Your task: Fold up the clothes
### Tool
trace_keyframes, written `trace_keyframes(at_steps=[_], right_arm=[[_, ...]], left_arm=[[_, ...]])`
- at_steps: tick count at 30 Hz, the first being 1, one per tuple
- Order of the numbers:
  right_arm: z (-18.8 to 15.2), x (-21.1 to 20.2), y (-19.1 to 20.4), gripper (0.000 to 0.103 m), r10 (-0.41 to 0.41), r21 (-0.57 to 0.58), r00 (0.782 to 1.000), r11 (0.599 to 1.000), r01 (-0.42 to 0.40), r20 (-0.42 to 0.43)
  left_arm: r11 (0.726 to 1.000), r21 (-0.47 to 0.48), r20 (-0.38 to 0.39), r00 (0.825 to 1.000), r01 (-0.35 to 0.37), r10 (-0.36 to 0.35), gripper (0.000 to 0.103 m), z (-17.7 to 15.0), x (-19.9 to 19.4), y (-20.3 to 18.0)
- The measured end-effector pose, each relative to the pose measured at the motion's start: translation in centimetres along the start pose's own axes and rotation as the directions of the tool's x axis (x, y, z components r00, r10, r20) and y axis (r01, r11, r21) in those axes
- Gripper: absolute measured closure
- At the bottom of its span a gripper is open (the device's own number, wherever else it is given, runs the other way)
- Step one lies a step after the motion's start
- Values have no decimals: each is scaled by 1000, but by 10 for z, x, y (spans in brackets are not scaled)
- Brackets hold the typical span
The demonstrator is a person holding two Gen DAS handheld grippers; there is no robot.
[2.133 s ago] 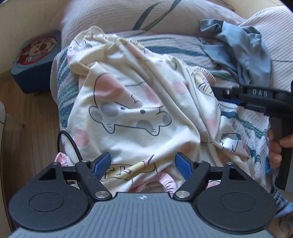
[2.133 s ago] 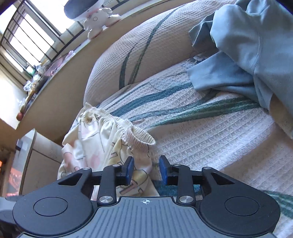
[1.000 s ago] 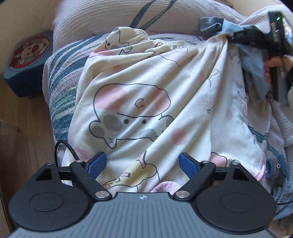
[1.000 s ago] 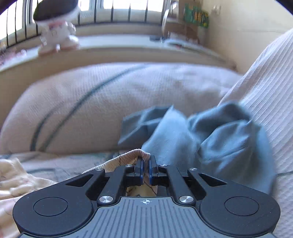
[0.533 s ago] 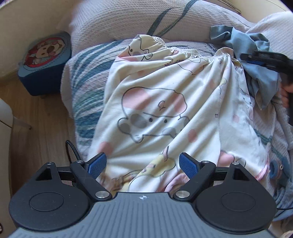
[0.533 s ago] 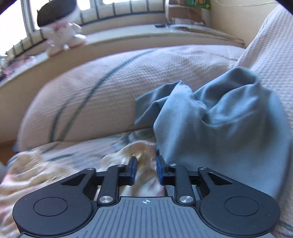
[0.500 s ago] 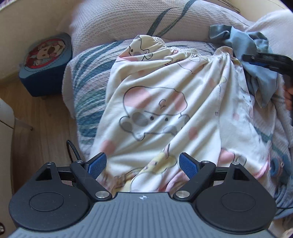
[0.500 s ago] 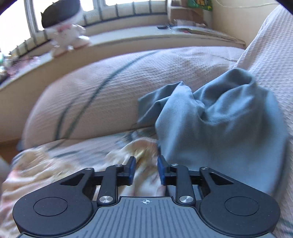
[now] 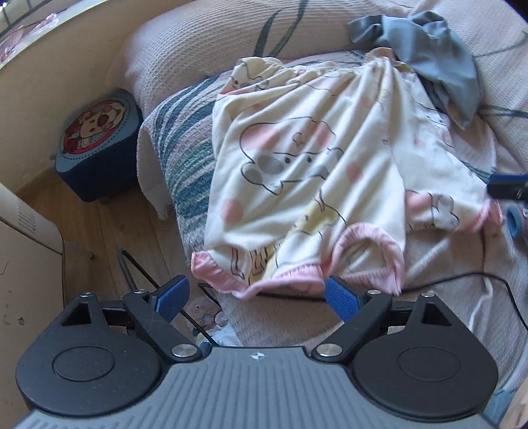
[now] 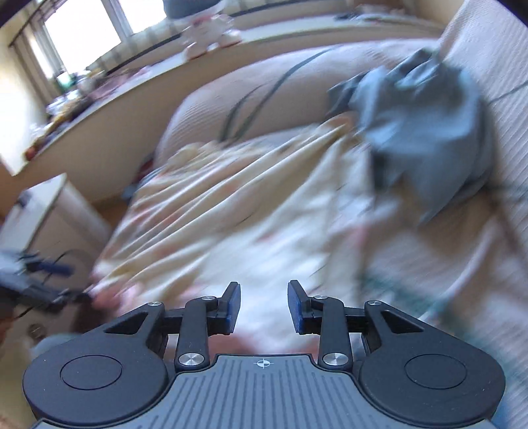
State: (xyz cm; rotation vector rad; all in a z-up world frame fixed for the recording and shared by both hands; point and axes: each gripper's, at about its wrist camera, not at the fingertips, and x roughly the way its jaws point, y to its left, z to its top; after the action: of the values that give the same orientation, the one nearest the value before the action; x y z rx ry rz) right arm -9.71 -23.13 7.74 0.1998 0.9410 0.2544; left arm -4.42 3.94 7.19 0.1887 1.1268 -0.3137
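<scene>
The cream pajama pants (image 9: 307, 165) with cartoon animals and pink dots lie spread on the sofa seat (image 9: 184, 155), waistband at the far end near the back cushion (image 9: 231, 43), two pink ruffled leg cuffs (image 9: 366, 257) at the near end; the left claw (image 9: 255, 298) hangs just short of those cuffs with its blue pads (image 9: 171, 297) spread wide and nothing between them; the nearer cuff edge sits just ahead of the gap, apart from both pads. The right claw (image 10: 263, 305) shows in its own view over the same pants (image 10: 231, 211), its pads parted to a moderate gap and empty; the cloth under it is blurred, so whether it touches the fabric cannot be told. In the left view only a dark tip of the right claw (image 9: 508, 186) appears at the right edge, just beside the far leg's cuff.

One crumpled blue-grey garment (image 9: 439, 56) lies at the back right corner of the sofa, overlapping the waistband's right end; the right view shows it too (image 10: 425, 132). A thin black cable (image 9: 468, 280) runs over the seat near the cuffs. One blue footstool (image 9: 95, 145) with a cartoon picture on top stands on the wood floor (image 9: 95, 237) left of the sofa. On the window ledge (image 10: 132, 95) stands one white plush toy (image 10: 208, 29), blurred.
</scene>
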Motion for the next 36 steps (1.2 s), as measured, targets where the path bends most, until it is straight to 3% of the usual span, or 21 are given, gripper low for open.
trace_keyframes(at_steps=[3,7,12,16,24,27,32,36], right_arm=[[-12,8,31,60,56,-16,998,998,-57,-25],[-27,20,72,59,116,-42,991,992,-119,-61],[-31,33,89,59,106,-53,990,992,-111,-95],[-34,42,98,59,95,-52,989,993,-101,-117],[-39,57,113,59,73,-49,985,996,-81,-155],[-39,56,112,59,65,-41,986,997,-72,-152],[-40,58,113,59,57,-26,986,998,-62,-157],[-40,59,117,53,56,-36,986,997,-62,-159]], left_arm=[[1000,25,18,1000,-6,5,14,-11,-4,2],[1000,14,35,999,-14,14,14,-24,-6,16],[1000,-1,68,998,-18,18,14,-31,-5,31],[999,50,90,996,-7,3,14,-30,0,32],[984,161,178,979,74,-103,14,-25,7,33],[981,171,190,974,91,-124,18,-23,10,38],[983,139,156,978,119,-140,47,-20,22,44],[980,162,141,981,113,-136,49,-20,30,45]])
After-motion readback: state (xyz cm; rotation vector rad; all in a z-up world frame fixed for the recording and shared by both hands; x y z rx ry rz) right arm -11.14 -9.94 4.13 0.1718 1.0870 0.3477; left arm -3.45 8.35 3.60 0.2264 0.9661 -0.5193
